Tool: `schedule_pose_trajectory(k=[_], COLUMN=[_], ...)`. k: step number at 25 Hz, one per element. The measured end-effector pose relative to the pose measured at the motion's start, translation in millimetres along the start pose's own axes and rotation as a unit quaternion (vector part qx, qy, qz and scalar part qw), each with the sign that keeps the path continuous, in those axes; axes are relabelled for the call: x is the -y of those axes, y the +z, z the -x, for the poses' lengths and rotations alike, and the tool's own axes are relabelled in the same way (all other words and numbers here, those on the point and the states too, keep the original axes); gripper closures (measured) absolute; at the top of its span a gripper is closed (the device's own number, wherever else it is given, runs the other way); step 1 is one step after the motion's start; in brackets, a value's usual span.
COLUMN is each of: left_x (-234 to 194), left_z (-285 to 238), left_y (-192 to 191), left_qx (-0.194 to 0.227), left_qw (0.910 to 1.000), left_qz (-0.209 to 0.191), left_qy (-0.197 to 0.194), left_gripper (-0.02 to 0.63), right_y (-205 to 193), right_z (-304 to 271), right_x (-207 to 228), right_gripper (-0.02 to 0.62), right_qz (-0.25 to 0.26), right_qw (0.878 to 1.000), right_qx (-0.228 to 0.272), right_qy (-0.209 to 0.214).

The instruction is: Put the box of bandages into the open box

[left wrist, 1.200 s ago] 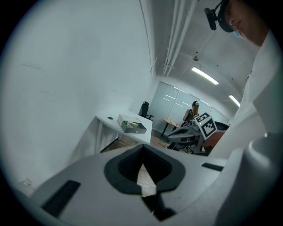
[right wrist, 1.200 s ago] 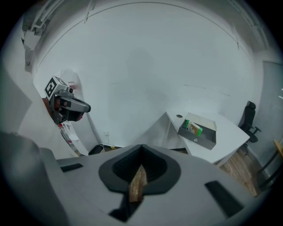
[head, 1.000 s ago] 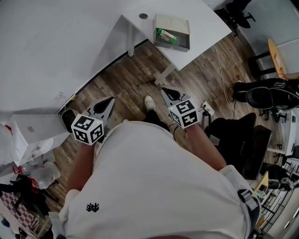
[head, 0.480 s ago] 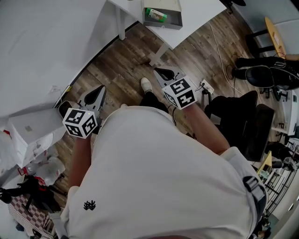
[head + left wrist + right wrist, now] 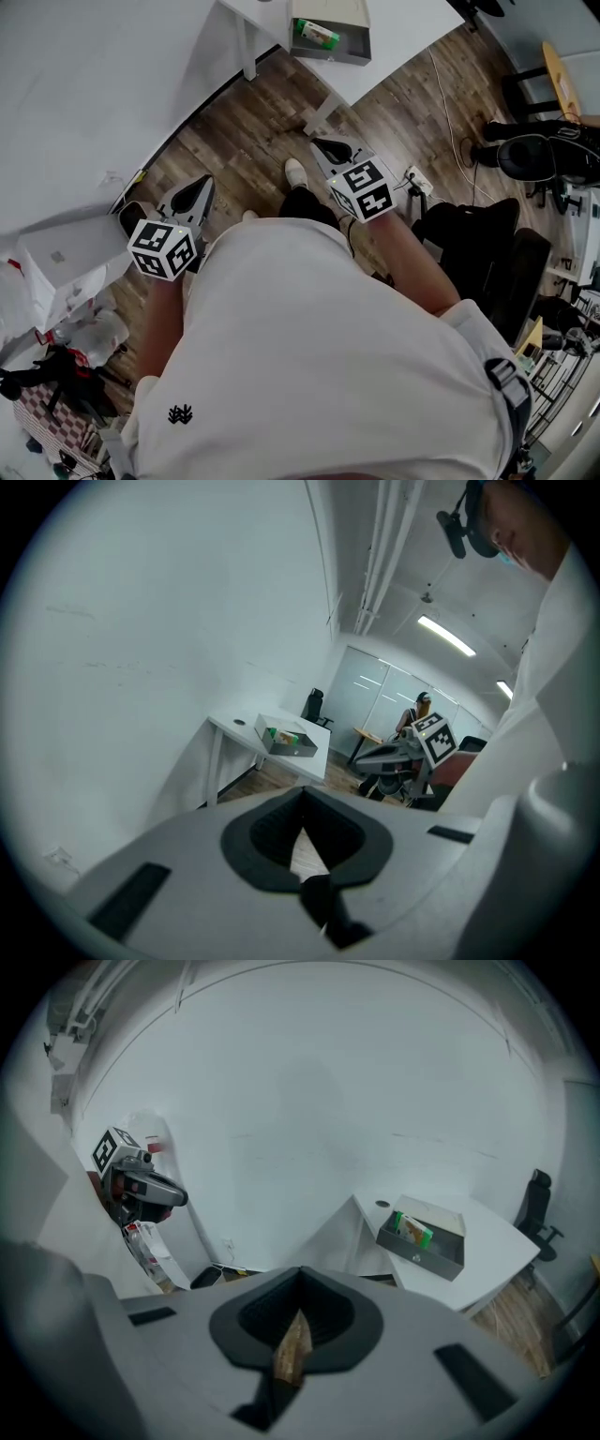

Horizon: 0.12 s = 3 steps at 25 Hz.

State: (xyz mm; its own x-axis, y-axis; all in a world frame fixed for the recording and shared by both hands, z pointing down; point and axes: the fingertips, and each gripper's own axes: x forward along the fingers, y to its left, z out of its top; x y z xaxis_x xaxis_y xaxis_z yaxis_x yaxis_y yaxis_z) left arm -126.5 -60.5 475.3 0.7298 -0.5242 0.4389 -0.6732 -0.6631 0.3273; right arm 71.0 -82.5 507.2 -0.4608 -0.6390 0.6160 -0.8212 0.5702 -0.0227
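The bandages already lie inside the open box. That box stands on the table, well ahead of both claws. Neither claw is near it; both hang low by the person's body, over the wooden floor.

The right claw is the nearer of the two. From its own view the open box sits ahead and off to the right, and the bandages are tucked into the end of it closer to the claw's centre line. The left claw is farther off; for it the open box lies ahead and a little to the left, with the bandages as a small green patch inside.

Both claws are closed and hold nothing. The right claw has its tips together with only a sliver of floor showing behind them, and the left claw looks the same.

The green pack appears to lie slightly skewed to the box's walls (its exact long axis is too small to read from here). Judging by how things lie, the placing looks finished, so no reach seems called for. If one were, the right claw has the shorter, straighter line.
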Motion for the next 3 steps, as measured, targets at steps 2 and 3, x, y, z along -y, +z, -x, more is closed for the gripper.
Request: schedule_pose_trajectory(k=[2,3], left_x=[2.2,3.3], left_z=[-7.6,-11.6], left_y=[1.6,2.5], left_qx=[-0.005,-0.007], left_qw=[1.0000,1.0000], left_qz=[-0.001,-0.001], left_qy=[-0.002,-0.003], left_gripper=[0.600,0.600], right_y=[-2.2,-3.2], right_z=[-0.1,-0.2], right_x=[7.1,11.0], right_gripper=[0.589,0.589], right_qz=[-0.003,-0.005], right_qw=[1.000,1.000], right_qx=[-0.001,-0.002], right_qy=[0.000,0.001])
